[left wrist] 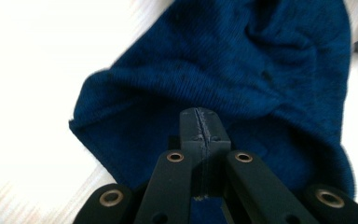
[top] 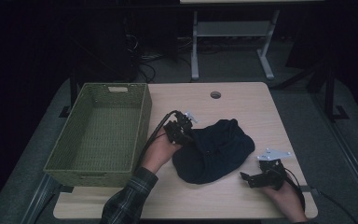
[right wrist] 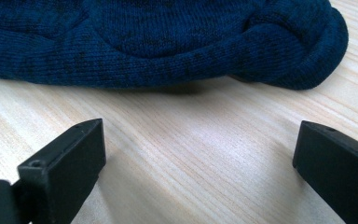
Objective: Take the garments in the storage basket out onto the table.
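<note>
Right gripper (top: 254, 179) seen nearest, resting low on worktop (top: 242, 100), fingers (right wrist: 60, 172) spread wide, nothing held, aimed at near hem of blue knitted garment (top: 214, 151). Garment heaped mid-worktop, just right of green woven basket (top: 100, 133). Left gripper (top: 182, 133) at garment's left edge, fingers (left wrist: 200, 133) pressed together; fabric fold judged pinched, not clearly seen. Step judged: grasp being secured. Next move judged: lift and carry left over basket rim, right gripper taking the trailing hem.
</note>
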{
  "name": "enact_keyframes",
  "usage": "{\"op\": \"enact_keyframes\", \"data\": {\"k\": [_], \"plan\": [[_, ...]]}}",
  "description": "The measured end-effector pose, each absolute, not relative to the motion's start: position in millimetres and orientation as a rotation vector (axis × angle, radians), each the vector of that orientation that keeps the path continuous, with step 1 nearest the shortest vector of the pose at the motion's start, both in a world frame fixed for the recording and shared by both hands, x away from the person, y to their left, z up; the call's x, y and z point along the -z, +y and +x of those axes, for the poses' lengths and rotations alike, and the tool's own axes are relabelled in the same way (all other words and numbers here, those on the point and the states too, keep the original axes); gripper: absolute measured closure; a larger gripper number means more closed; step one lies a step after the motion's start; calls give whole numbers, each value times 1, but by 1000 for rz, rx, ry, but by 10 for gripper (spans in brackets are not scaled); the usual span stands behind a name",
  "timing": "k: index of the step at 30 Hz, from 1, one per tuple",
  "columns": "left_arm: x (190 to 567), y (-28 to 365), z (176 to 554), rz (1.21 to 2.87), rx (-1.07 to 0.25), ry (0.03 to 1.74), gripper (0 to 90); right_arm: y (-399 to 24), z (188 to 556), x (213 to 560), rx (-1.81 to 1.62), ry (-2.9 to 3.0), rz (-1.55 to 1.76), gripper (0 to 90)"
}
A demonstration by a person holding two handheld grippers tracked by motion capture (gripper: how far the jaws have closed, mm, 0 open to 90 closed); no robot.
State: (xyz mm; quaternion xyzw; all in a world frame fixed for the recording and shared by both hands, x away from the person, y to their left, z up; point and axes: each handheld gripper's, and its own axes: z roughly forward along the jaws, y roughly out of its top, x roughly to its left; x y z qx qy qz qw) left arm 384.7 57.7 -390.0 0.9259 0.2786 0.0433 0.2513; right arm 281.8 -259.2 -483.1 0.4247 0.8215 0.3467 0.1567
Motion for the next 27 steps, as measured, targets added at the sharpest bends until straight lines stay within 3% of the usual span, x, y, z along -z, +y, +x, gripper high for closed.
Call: {"op": "enact_keyframes", "data": {"k": [16, 27], "plan": [[437, 68, 395, 2589, -132, 856, 898, -259, 282, 483, -991, 2352, 1215, 21], [442, 71, 385, 2609, -94, 837, 898, -259, 282, 483, -991, 2352, 1215, 21]]}}
